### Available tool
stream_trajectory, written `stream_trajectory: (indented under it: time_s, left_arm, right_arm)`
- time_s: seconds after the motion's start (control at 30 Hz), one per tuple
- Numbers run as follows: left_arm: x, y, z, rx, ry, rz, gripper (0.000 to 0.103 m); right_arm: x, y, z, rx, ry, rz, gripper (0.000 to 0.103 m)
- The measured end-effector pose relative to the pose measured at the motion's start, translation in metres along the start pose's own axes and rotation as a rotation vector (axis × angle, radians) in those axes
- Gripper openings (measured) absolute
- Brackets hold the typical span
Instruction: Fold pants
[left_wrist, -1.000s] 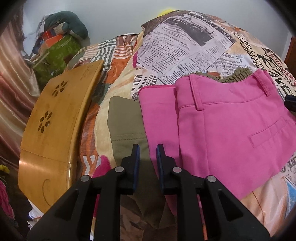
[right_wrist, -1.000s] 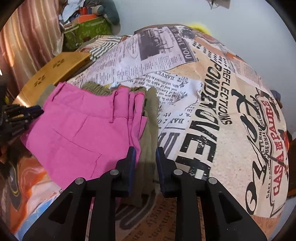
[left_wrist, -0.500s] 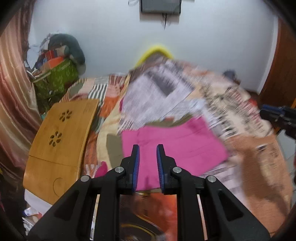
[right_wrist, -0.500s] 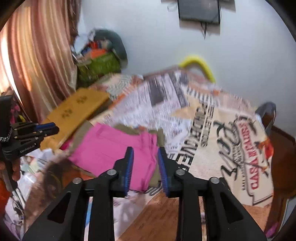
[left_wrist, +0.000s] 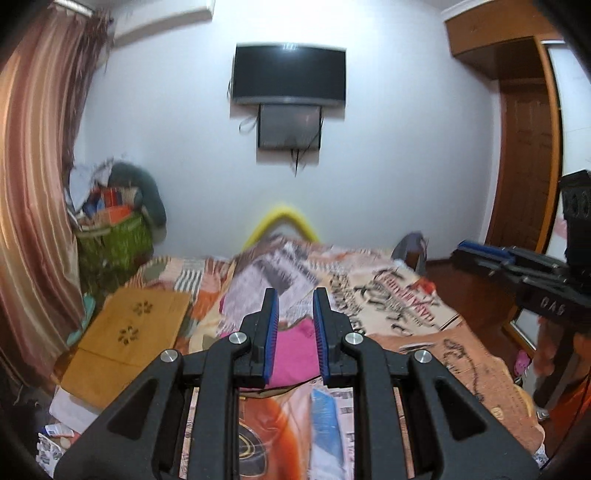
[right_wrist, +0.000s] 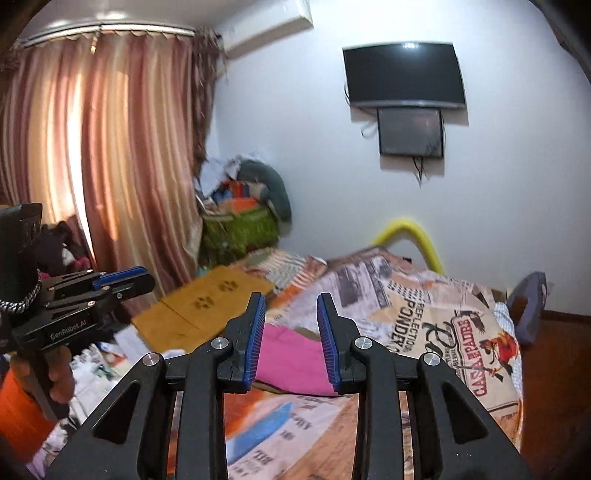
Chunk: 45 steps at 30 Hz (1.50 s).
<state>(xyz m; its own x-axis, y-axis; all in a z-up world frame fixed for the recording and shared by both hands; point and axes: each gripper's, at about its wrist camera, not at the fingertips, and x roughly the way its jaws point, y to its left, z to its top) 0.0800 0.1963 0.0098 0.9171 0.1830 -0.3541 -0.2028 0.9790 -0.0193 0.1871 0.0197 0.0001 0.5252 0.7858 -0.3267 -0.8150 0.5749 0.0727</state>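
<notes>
The folded pink pants (left_wrist: 293, 352) lie low at center frame on the bed's newspaper-print cover (left_wrist: 388, 291), apart from both tools. The left hand-held gripper (left_wrist: 294, 308) hangs above the bed, jaws spread and empty; the right hand-held gripper (right_wrist: 290, 314) does likewise. A wooden lap desk (right_wrist: 207, 306) rests left of the pants.

- I see a white wall (left_wrist: 388, 155) ahead with a dark television (left_wrist: 290, 75) mounted on it, a smaller screen (left_wrist: 289, 126) just below.
- Striped curtains (right_wrist: 99, 147) glow with daylight on the left.
- A bed (right_wrist: 436, 314) with a newsprint-patterned cover fills the middle.
- A wooden door (left_wrist: 524, 162) stands on the right.
</notes>
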Motion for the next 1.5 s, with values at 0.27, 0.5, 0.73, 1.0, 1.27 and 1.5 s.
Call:
stream_trajectory:
  time_s: [0.27, 0.5, 0.73, 1.0, 1.27, 1.5]
  left_arm:
    - [-0.075, -0.027, -0.013, 0.000, -0.116, 0.006, 0.058]
    - [-0.099, -0.032, -0.026, -0.023, -0.150, 0.035, 0.088]
    - [-0.104, -0.027, -0.032, -0.063, -0.148, 0.028, 0.103]
    - [-0.103, -0.028, -0.036, -0.077, -0.142, 0.037, 0.103]
    - [-0.101, -0.032, -0.037, -0.072, -0.144, 0.048, 0.103]
    - [-0.100, -0.033, -0.040, -0.072, -0.139, 0.048, 0.103]
  right_arm:
    - [-0.044, 0.031, -0.018, 0.008, -0.079, 0.038, 0.047]
    - [-0.057, 0.037, -0.028, 0.034, -0.126, 0.003, 0.077]
    - [-0.076, 0.040, -0.030, 0.043, -0.168, -0.052, 0.101]
    - [-0.086, 0.036, -0.032, 0.060, -0.178, -0.079, 0.103]
    - [-0.085, 0.038, -0.037, 0.053, -0.163, -0.082, 0.103]
    - [-0.085, 0.042, -0.038, 0.046, -0.156, -0.080, 0.103]
